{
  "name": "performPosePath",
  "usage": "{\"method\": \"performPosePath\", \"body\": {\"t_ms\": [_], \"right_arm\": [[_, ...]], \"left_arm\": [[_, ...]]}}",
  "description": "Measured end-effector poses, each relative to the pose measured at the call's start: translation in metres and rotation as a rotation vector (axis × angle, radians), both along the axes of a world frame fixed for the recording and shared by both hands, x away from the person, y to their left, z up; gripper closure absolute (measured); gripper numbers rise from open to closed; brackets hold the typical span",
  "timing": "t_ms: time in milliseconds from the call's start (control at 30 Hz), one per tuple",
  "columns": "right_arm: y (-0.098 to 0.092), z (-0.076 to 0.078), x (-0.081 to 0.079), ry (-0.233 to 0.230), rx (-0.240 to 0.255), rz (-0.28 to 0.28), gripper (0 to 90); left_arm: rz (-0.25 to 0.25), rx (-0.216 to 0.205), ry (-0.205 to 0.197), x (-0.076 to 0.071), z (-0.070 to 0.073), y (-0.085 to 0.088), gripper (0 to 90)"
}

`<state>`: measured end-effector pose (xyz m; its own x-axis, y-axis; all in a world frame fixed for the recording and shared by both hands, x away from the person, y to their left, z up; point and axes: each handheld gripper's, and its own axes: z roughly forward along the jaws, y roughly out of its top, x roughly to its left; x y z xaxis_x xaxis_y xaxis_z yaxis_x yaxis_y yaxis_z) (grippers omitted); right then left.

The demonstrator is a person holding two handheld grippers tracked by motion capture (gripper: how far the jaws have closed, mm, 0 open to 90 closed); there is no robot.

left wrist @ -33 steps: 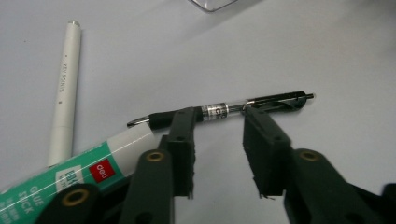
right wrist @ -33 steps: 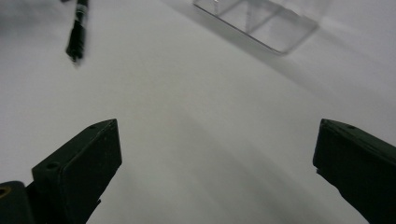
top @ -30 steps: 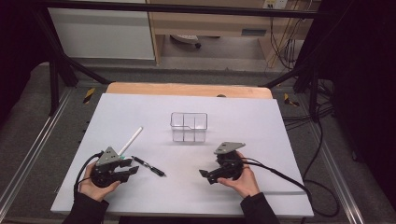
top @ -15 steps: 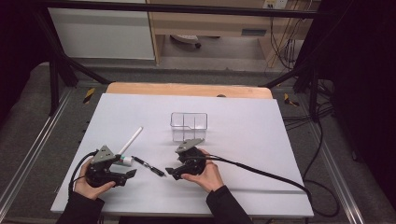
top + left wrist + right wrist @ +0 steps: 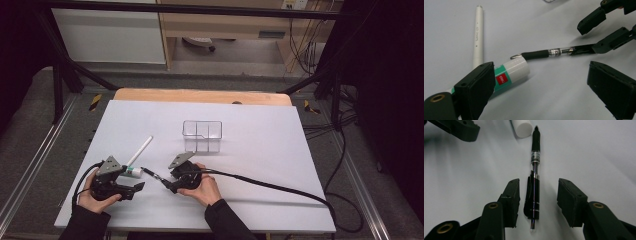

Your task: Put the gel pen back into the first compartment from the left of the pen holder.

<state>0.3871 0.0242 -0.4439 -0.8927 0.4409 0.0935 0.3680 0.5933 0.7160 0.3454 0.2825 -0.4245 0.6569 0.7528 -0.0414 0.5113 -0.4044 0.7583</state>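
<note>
Our right gripper (image 5: 537, 200), jaws just closing, straddles the black pen (image 5: 534, 177) without pressing it; our left gripper (image 5: 131, 189) gapes empty. The pen lies flat near the table's (image 5: 260, 150) front edge, left of centre.

White-topped desk (image 5: 260, 150) seen from above. Right gripper (image 5: 167, 184), its jaws just closing, straddles the slim black pen (image 5: 151, 175). Left gripper (image 5: 134, 188) rests beside the green-and-white glue stick (image 5: 134, 171) and the white plastic tube (image 5: 140, 149). Clear plastic divided box (image 5: 202, 136) stands behind.
</note>
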Motion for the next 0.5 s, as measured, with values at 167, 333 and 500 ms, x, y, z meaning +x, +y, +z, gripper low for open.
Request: {"method": "performPosePath", "body": {"t_ms": [167, 333, 500], "right_arm": [[0.0006, -0.0032, -0.0028, 0.015, -0.006, 0.015, 62.8], [0.0014, -0.0066, -0.0044, 0.001, -0.021, 0.022, 67.4], [0.0012, -0.0076, -0.0060, -0.035, -0.031, 0.012, 74.6]], "left_arm": [[0.004, 0.001, 0.002, 0.0004, -0.0008, -0.0004, 7.8], [0.004, 0.003, 0.000, 0.0002, -0.0007, -0.0009, 7.9], [0.006, 0.001, -0.002, -0.0001, 0.0000, -0.0002, 8.0]]}}
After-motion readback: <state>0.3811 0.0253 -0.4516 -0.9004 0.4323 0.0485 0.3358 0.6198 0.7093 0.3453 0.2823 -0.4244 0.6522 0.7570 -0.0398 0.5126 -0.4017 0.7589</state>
